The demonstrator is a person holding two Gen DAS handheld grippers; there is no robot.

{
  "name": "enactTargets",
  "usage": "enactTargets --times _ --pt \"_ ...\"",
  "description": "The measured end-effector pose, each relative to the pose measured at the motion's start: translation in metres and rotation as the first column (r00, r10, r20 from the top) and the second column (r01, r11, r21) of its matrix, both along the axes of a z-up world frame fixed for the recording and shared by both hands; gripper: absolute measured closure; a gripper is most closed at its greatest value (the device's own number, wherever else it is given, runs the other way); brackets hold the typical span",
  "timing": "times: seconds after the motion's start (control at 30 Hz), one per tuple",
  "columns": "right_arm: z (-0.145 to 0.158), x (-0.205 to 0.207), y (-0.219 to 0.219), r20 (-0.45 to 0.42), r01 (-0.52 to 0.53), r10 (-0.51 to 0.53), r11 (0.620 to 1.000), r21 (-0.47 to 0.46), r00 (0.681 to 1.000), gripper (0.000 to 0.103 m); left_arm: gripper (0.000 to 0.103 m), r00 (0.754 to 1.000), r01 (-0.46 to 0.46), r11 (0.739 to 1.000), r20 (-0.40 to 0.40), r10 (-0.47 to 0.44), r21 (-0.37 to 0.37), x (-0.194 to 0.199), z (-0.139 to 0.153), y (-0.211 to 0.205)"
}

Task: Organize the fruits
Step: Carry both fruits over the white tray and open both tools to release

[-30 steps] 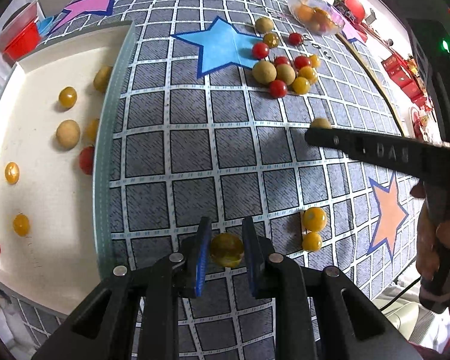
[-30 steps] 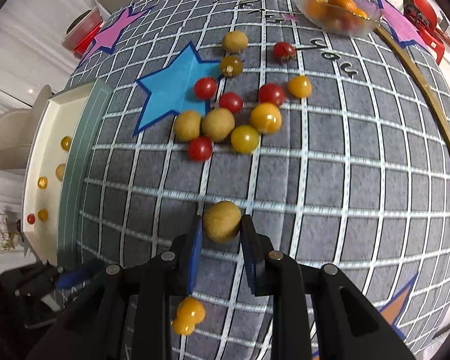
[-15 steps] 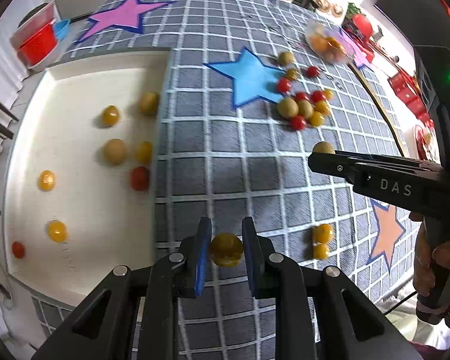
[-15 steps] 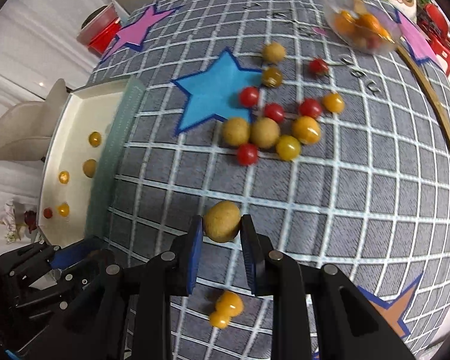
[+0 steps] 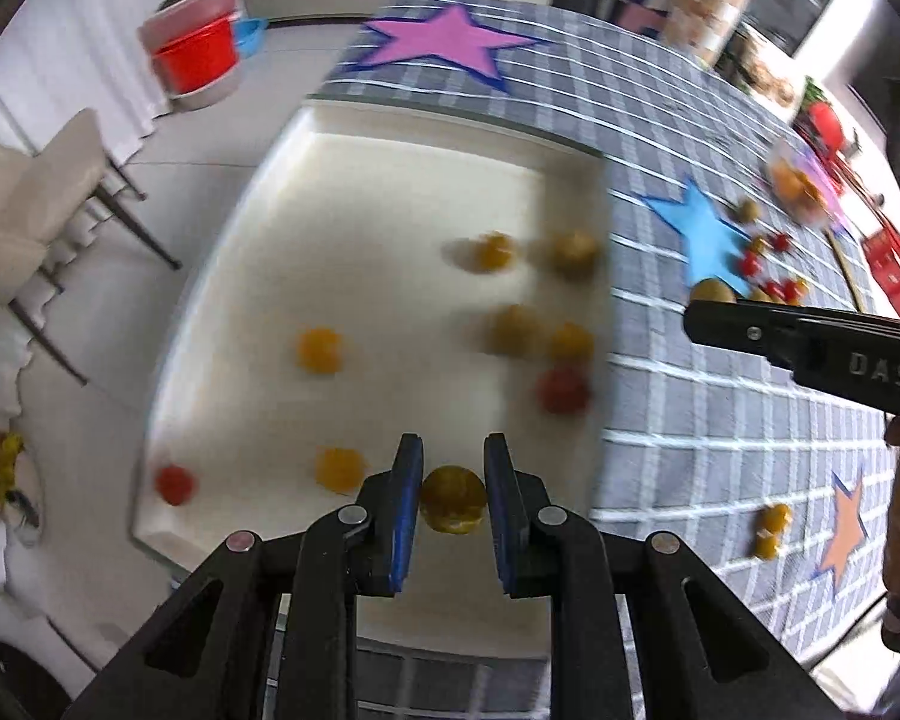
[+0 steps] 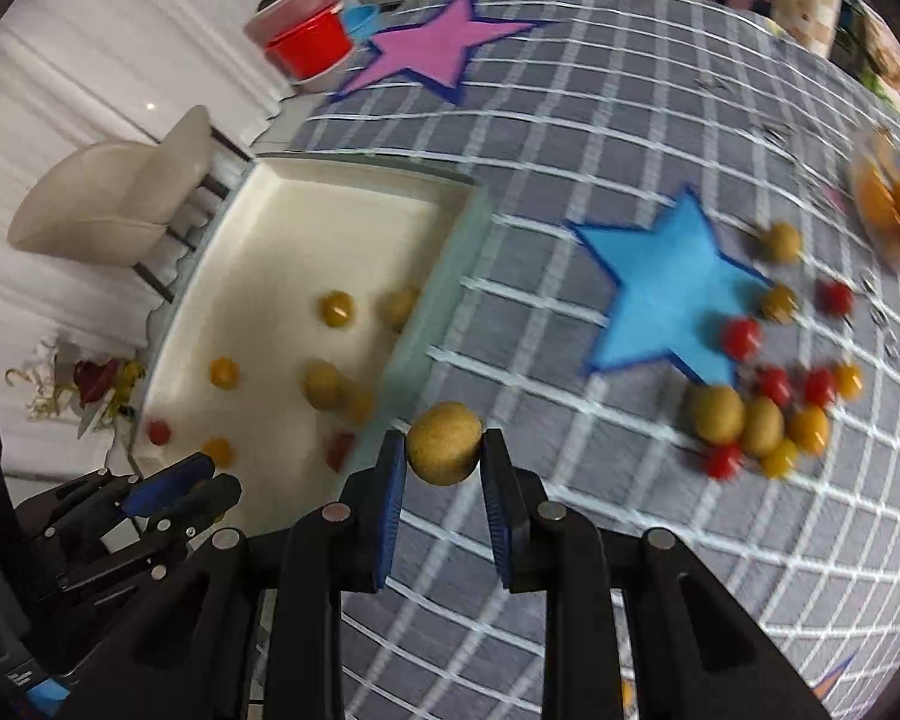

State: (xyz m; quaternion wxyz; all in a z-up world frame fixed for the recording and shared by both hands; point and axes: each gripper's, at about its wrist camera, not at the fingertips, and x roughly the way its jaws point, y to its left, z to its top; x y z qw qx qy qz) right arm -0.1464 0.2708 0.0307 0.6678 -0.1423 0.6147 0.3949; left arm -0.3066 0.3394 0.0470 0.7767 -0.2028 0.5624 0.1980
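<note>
My left gripper is shut on a yellow tomato and holds it above the near part of the cream tray, which holds several yellow, tan and red fruits. My right gripper is shut on a tan round fruit above the grey mat, just right of the tray's edge. The right gripper also shows in the left wrist view, with the tan fruit at its tip. A heap of loose fruits lies on the mat to the right.
A grey checked mat with pink and blue stars covers the table. A clear bowl of orange fruit stands far right. A red tub and a cream chair are beyond the table. Two yellow tomatoes lie near the orange star.
Both grippers have moved left with their fruits. The left one is now over the tray; the right one has come close to the tray's right edge.
</note>
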Motion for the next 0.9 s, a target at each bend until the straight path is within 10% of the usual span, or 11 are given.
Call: enactTargets --times 0.9 --pt "-0.042 0.031 0.107 0.009 -0.022 0.023 0.997 -0.075 1.000 0.076 0.080 0.993 -0.098 0.992 -0.052 0.102 0.079 0.061 -0.041 0.089"
